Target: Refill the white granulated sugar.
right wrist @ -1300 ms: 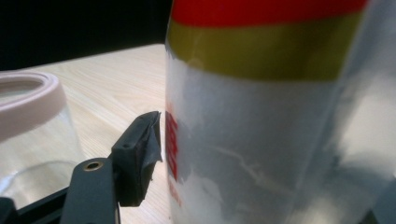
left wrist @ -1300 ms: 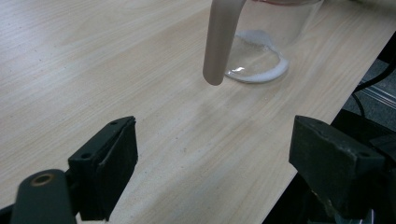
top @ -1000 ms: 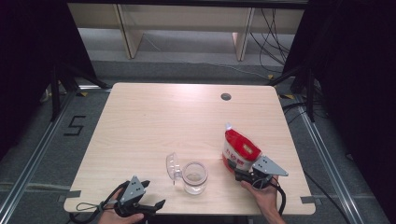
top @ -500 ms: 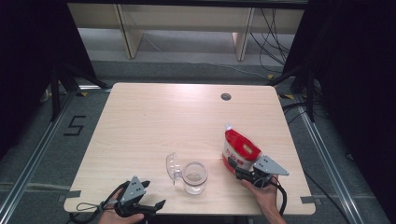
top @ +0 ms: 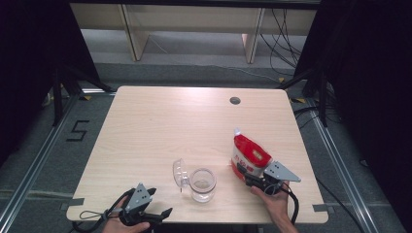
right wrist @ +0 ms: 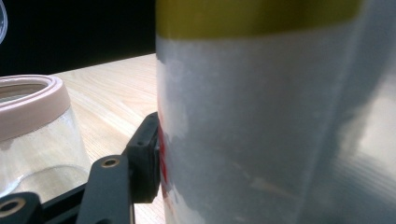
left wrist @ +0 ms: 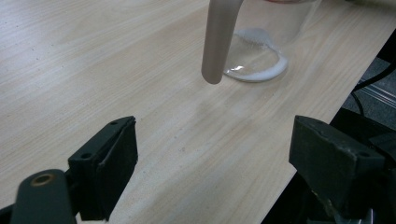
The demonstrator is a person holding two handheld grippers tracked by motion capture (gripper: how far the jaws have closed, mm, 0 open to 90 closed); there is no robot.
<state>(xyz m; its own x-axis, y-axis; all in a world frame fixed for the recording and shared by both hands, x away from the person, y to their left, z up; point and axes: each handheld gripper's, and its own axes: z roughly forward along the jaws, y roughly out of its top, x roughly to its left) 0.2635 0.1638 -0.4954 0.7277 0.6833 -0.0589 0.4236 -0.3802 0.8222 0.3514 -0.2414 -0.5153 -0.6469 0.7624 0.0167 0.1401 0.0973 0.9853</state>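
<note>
In the high view, the right gripper (top: 256,180) sits at the near right part of the table (top: 160,126), held by a hand (top: 273,203), with its jaws around the bottom of a red and white bag (top: 248,156) that stands tilted just ahead of it. Its jaws have just been closing on the bag, which is between them. A clear glass jar (top: 202,184) stands to the left of this gripper, near it but apart from the bag, and the jar's clear lid (top: 180,173) hangs open on its far left side. The left gripper (top: 158,206) rests at the near left edge of the table, well apart from the jar, with its jaws spread and nothing between them. In the left gripper view, the two black jaws stand wide over bare wood, and the jar (left wrist: 261,42) with its lid (left wrist: 218,37) lies ahead of them and to the right. In the right gripper view, the bag (right wrist: 261,121) is right up against the camera, the left jaw's pad presses on its side, and the jar (right wrist: 35,126) stands off to the left; the other jaw is hidden behind the bag.
</note>
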